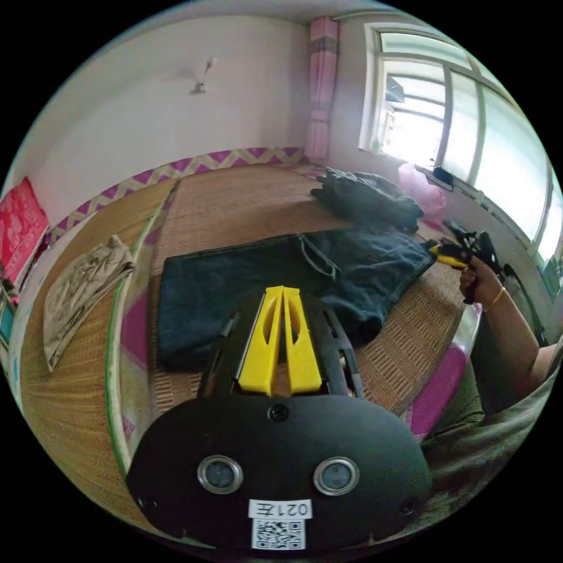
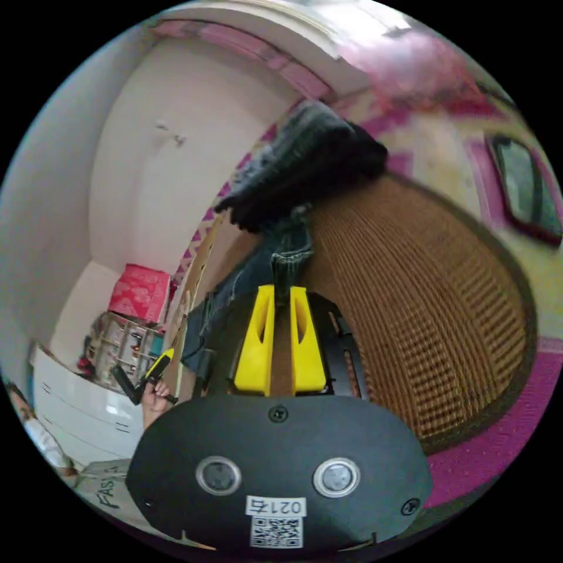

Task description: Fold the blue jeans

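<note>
Lying flat on the woven mat [image 1: 234, 205], the blue jeans [image 1: 264, 281] are spreading across it in the left gripper view, already doubled leg on leg as far as I can judge, with the waist end bunching at the right near the right tool [image 1: 448, 255]. A dark pile of clothes [image 1: 366, 196] is sitting just beyond the waist, touching or nearly touching it; a beige garment [image 1: 82, 287] is lying well apart at the left.

Left tool [image 1: 282, 293]: jaws are standing clenched together, gripping nothing, hovering over the near edge of the jeans.

Right tool [image 2: 281, 293], right gripper view: jaws are standing almost closed with a strip of denim running into the narrow gap at the tips. It looks like a pinch on a waist fold, but I cannot tell whether both jaws are actually pressing on it.

Risks, as judgement:
- The pinch is appearing shallow, at the tips only. Lifting quickly could be letting the heavy denim slip out.
- With the left tool holding nothing, a one-sided lift could be dragging the whole garment and skewing the fold line.
- The dark pile is crowding the waist; a sweep toward it could be catching it.
- The bunched waist could be trapping a crease if it is folded without flattening.
</note>
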Motion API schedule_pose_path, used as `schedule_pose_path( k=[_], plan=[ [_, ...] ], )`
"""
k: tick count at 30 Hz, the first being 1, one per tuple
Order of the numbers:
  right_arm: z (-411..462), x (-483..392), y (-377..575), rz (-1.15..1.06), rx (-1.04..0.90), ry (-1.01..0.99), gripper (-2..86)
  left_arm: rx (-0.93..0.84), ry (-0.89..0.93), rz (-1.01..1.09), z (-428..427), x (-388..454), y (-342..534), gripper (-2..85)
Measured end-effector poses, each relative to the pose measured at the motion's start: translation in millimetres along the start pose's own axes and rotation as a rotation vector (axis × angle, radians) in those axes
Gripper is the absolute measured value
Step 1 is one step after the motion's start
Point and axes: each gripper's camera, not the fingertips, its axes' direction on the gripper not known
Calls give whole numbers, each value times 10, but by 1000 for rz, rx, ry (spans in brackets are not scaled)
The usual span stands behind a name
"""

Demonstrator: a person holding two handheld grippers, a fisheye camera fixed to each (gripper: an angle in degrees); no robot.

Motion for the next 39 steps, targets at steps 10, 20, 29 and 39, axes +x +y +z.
schedule_pose_path(
  k=[10,20,29,39],
  plan=[
    [-813,-716,-420,-135,69,47,44,-20,-13,140,392,909,-474,-5],
    [-1102,-1074,260,-332,253,362,33,-162,88,322,1233,1790,-817,130],
    [-183,-2086,1024,-692,-12,337,51,-243,56,266,1732,1805,-1025,91],
    [165,-2110,1541,-682,-52,241,25,-235,64,317,1785,1563,-1045,81]
  ],
)
